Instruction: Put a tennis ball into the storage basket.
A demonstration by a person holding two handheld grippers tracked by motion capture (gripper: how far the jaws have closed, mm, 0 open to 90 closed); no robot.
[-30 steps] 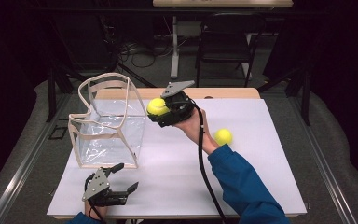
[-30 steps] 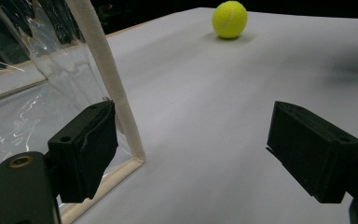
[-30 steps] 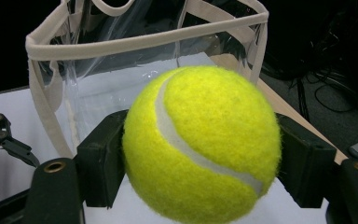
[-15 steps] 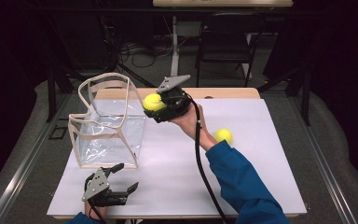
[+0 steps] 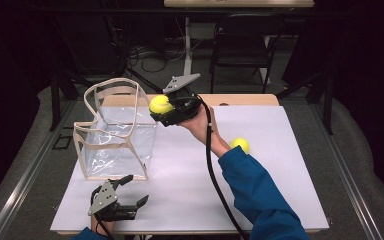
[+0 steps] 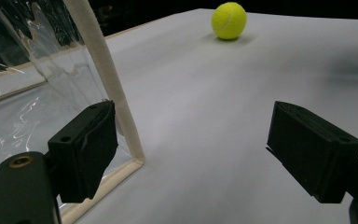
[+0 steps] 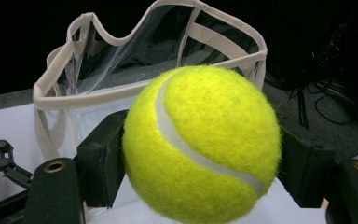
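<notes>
Tennis ball [image 5: 160,104] sits pinched in the right gripper [image 5: 174,111], up in the centre of the high view, lifted clear of the white table [image 5: 260,200]. What matters is the gap to its left: the clear bag [image 5: 115,130] stands there with its cream-trimmed mouth facing up, and the ball hangs just beside the bag's right rim, about level with it, not over the opening. By that picture the ball must travel left in the frame before any drop. A second ball [image 5: 240,145] rests on the table at centre right, near the blue sleeve [image 5: 260,195]. The left gripper [image 5: 122,200] waits at the lower left, near the bag's front bottom corner.

Over to the left gripper view: jaws spread wide with nothing between them. The bag's corner seam [image 6: 105,79] rises at the left of the frame, just behind the left pad, touching or nearly so; it cannot be told. The spare ball [image 6: 229,20] lies well apart at the top.

Right gripper view now: the ball [image 7: 200,144] is clamped squarely between both pads, and the bag's open rim [image 7: 144,88] sits dead ahead beyond it, in the upper half of the frame. Clearly the right hand is the nearer one for the drop.
</notes>
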